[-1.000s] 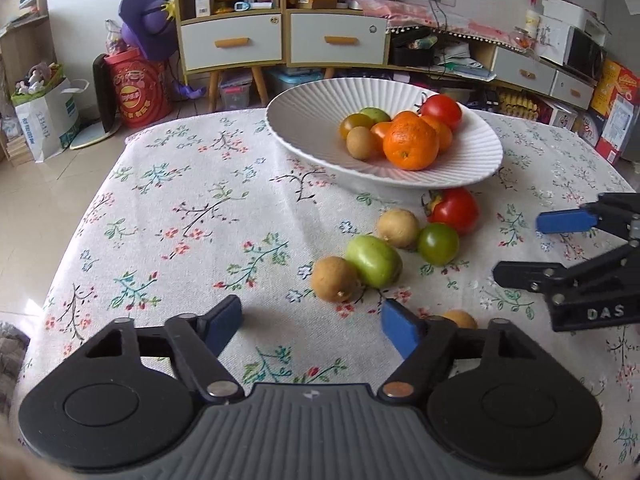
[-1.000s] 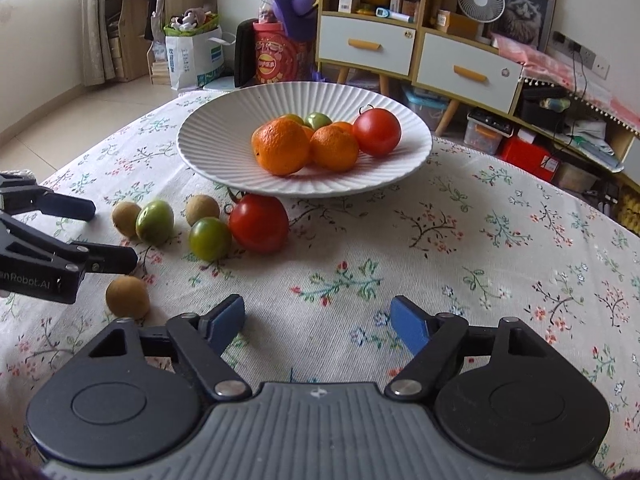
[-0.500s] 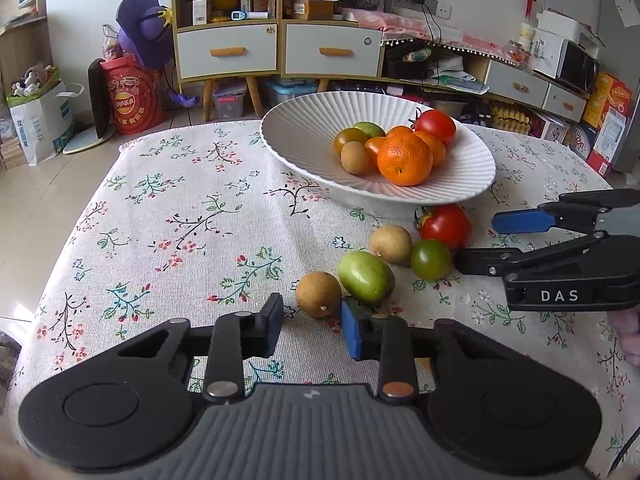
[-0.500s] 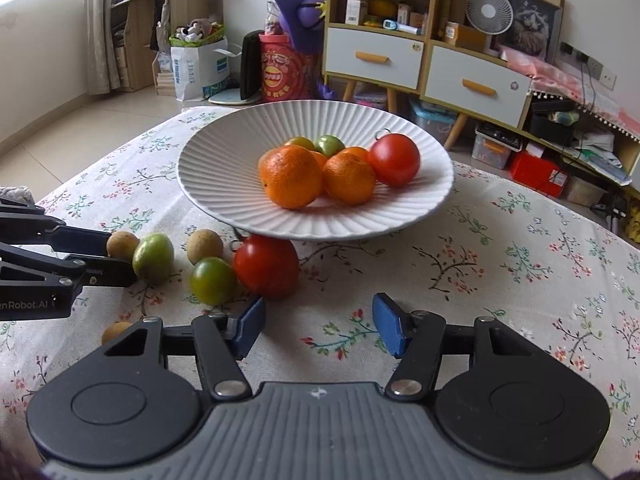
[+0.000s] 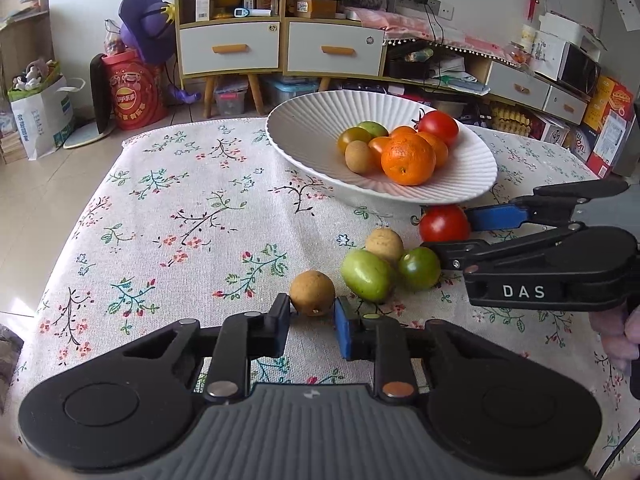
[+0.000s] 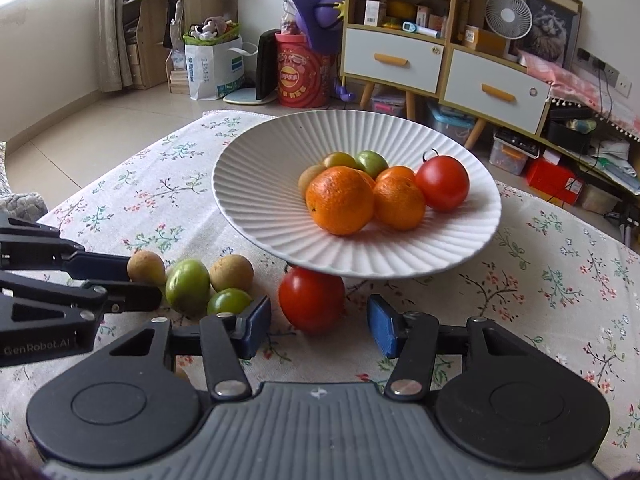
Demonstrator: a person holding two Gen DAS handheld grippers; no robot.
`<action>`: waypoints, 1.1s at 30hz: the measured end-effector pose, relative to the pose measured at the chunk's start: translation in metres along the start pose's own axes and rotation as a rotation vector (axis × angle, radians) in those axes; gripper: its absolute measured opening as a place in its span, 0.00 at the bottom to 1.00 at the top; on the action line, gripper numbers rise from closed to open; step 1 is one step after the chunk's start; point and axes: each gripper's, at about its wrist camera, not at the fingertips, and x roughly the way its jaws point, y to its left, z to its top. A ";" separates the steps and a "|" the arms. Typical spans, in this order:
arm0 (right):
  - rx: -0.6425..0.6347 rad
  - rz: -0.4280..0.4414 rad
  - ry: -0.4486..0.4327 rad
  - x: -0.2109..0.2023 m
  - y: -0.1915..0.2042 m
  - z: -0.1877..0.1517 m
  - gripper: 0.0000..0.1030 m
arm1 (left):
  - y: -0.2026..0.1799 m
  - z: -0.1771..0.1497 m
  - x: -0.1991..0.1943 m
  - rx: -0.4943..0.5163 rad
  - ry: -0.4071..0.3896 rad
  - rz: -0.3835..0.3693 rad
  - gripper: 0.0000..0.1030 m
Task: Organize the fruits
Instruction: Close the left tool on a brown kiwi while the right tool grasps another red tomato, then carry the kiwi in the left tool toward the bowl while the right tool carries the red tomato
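Left wrist view: left gripper (image 5: 311,317), jaws clamped on a brown fruit (image 5: 312,293) on the counter (image 5: 168,216), short of the white bowl (image 5: 320,128).

Right wrist view: right gripper (image 6: 319,325), jaws just closing, not yet touching the red tomato (image 6: 311,298) between them, under the bowl's near rim.

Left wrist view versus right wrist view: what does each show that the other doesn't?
Only the left wrist view shows the left gripper head-on, its jaws shut on the brown fruit. Only the right wrist view shows the gap between the right gripper's jaws and the red tomato between them; they have just been closing. Both show the white plate of fruit and the green tomatoes on the cloth.
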 end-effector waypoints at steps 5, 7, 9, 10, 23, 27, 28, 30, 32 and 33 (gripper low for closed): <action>-0.008 0.007 0.012 0.001 0.002 0.000 0.40 | 0.001 0.000 0.000 0.001 0.001 0.001 0.22; -0.014 0.000 0.017 0.001 0.002 -0.001 0.35 | 0.001 0.001 0.001 0.004 0.000 0.003 0.22; -0.006 0.002 0.022 0.001 0.000 0.000 0.31 | 0.001 0.001 0.002 0.004 -0.001 0.006 0.22; -0.001 0.006 0.025 0.000 -0.001 0.000 0.31 | 0.001 0.002 0.002 0.002 -0.001 0.007 0.22; 0.029 0.031 0.046 -0.009 -0.007 -0.001 0.30 | 0.000 0.004 0.000 -0.004 -0.008 0.025 0.22; 0.043 0.038 0.047 -0.014 -0.010 -0.002 0.30 | -0.001 0.004 -0.003 0.002 -0.015 0.024 0.22; 0.045 0.040 0.046 -0.015 -0.010 -0.002 0.30 | -0.001 0.004 -0.004 0.001 -0.017 0.023 0.22; 0.049 0.044 0.044 -0.019 -0.011 -0.003 0.30 | 0.000 0.005 -0.007 0.000 -0.021 0.022 0.22; 0.052 0.048 0.040 -0.022 -0.013 -0.004 0.30 | 0.000 0.006 -0.009 -0.002 -0.027 0.021 0.22; 0.054 0.050 0.037 -0.024 -0.014 -0.004 0.30 | 0.000 0.007 -0.011 -0.003 -0.029 0.021 0.22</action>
